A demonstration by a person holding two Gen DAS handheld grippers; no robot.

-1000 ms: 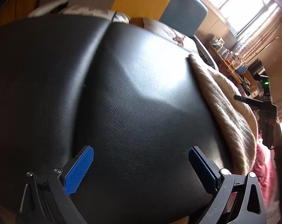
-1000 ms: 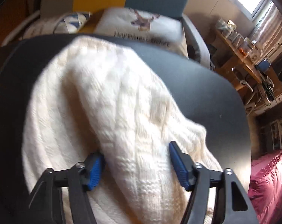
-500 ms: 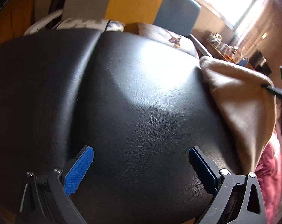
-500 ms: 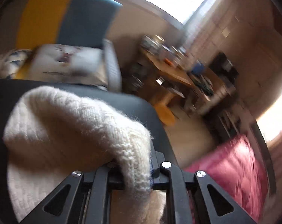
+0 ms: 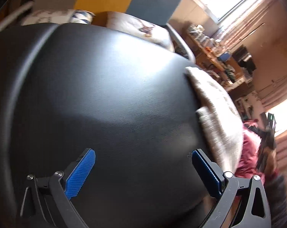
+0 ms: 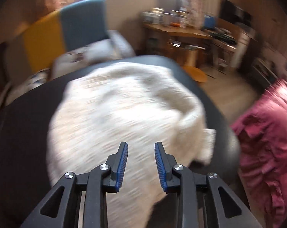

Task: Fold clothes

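Note:
A cream knitted sweater (image 6: 124,110) lies in a rumpled heap on the black leather surface (image 6: 19,125), blurred by motion. My right gripper (image 6: 141,144) hovers above its near edge. Its jaws are opening, with a clear gap and no fabric pinched between the blue pads (image 6: 122,161). In the left wrist view the sweater (image 5: 215,104) shows as a ridge along the right side of the black surface (image 5: 105,95). My left gripper (image 5: 143,153) stands wide open over bare leather, to the left of the sweater and holding nothing.
A heap of pink fabric (image 6: 267,133) lies just right of the black surface. Behind it are a yellow and blue backrest (image 6: 82,22) with printed pillows (image 5: 139,28), a cluttered wooden desk (image 6: 181,32) and an orange stool (image 6: 196,74).
Half a second ago my right gripper was shut on a raised fold of the sweater; now its jaws are apart and the sweater lies loose. Both views have swung to the right.

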